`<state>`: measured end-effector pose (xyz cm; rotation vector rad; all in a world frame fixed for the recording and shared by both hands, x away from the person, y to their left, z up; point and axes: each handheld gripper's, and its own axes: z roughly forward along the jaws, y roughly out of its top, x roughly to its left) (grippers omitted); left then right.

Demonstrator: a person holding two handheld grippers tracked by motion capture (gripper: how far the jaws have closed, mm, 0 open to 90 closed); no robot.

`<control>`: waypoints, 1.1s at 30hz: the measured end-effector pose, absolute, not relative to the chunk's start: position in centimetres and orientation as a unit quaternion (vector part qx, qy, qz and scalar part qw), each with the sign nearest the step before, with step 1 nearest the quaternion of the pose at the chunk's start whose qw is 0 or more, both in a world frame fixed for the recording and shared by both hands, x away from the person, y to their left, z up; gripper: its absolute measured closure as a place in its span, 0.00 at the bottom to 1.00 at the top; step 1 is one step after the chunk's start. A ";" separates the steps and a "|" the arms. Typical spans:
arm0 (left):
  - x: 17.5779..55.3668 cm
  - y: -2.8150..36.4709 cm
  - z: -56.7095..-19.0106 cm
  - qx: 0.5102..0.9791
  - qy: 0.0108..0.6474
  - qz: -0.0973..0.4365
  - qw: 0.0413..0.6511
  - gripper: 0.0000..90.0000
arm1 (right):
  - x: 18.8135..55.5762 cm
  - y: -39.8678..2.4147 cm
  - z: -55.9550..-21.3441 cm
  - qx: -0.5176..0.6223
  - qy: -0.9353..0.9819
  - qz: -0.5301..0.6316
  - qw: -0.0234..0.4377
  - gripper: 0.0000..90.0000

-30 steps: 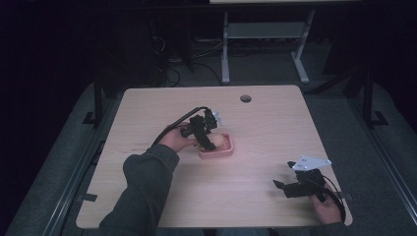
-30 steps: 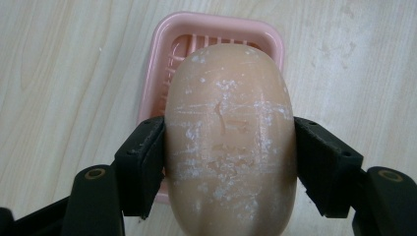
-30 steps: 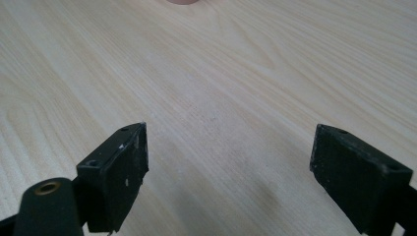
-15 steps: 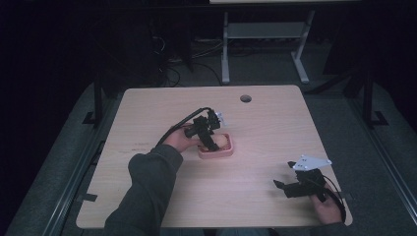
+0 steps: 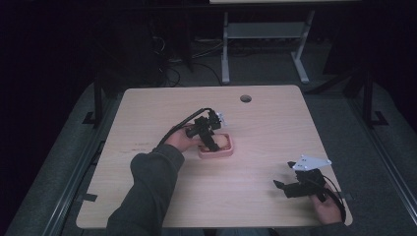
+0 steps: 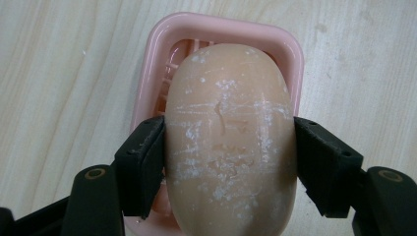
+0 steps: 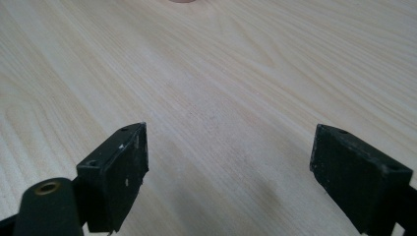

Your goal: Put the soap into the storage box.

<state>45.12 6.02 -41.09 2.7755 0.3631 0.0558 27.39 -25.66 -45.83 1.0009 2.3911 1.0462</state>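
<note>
At the centre of the high view, my left gripper (image 5: 210, 139) pinches a peach-coloured oval bar of soap (image 6: 228, 142) over a pink rounded-rectangle plastic soap dish (image 6: 290, 54), which sits on the pale wood-grain table (image 5: 265, 128). In the left gripper view the soap runs from the bottom edge up to the middle of the frame, its long axis pointing straight away from the gripper, and the two black pads press its long sides, one at the left and one at the right. White scuffs and flakes mark its top. The dish lies directly beneath and beyond it, its ribbed floor showing at the upper left of the soap; nothing else is in it, as far as I can see. Whether the bar touches the dish floor or hangs just above it I cannot tell. I judge the coming move to be straight up or down along that line, with the grip kept across the short axis. My right gripper (image 5: 295, 187) rests at the lower right of the high view, well apart from the dish, its jaws spread wide with bare table between them, so the left hand is by far the nearer.
</note>
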 end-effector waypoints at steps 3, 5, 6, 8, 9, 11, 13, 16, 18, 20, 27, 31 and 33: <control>45.1 6.0 -41.2 0.977 0.129 0.021 0.170 0.36 | 27.4 -25.6 -45.8 0.356 0.841 0.369 0.172 0.16; 45.2 5.9 -41.3 0.977 0.129 0.020 0.171 0.36 | 27.4 -25.7 -45.8 0.355 0.841 0.369 0.173 0.16; 45.2 5.9 -41.2 0.976 0.129 0.022 0.172 0.36 | 27.4 -25.7 -45.8 0.356 0.841 0.370 0.172 0.16; 45.2 5.9 -41.3 0.976 0.129 0.021 0.173 0.36 | 27.4 -25.7 -45.8 0.355 0.841 0.370 0.173 0.16; 45.2 5.9 -41.3 0.976 0.129 0.022 0.173 0.36 | 27.4 -25.7 -45.9 0.355 0.841 0.370 0.172 0.16; 45.2 6.0 -41.3 0.976 0.129 0.021 0.172 0.36 | 27.4 -25.7 -45.9 0.356 0.841 0.370 0.172 0.16; 45.2 6.0 -41.3 0.977 0.129 0.021 0.171 0.36 | 27.4 -25.7 -45.9 0.356 0.841 0.370 0.172 0.16; 45.3 6.0 -41.3 0.977 0.130 0.022 0.170 0.36 | 27.4 -25.7 -45.9 0.355 0.841 0.370 0.172 0.16; 45.4 6.0 -41.3 0.977 0.131 0.022 0.170 0.36 | 27.4 -25.7 -45.9 0.356 0.841 0.370 0.172 0.16; 45.4 6.0 -41.4 0.976 0.135 0.019 0.170 0.36 | 27.4 -25.7 -45.9 0.355 0.841 0.370 0.172 0.16; 45.5 6.0 -41.5 0.976 0.136 0.022 0.170 0.36 | 27.4 -25.7 -45.9 0.355 0.841 0.370 0.173 0.16; 45.4 6.0 -41.5 0.976 0.135 0.023 0.168 0.36 | 27.4 -25.7 -45.8 0.357 0.841 0.370 0.172 0.16; 45.5 6.0 -41.5 0.976 0.136 0.022 0.169 0.36 | 27.4 -25.7 -45.8 0.355 0.842 0.369 0.173 0.16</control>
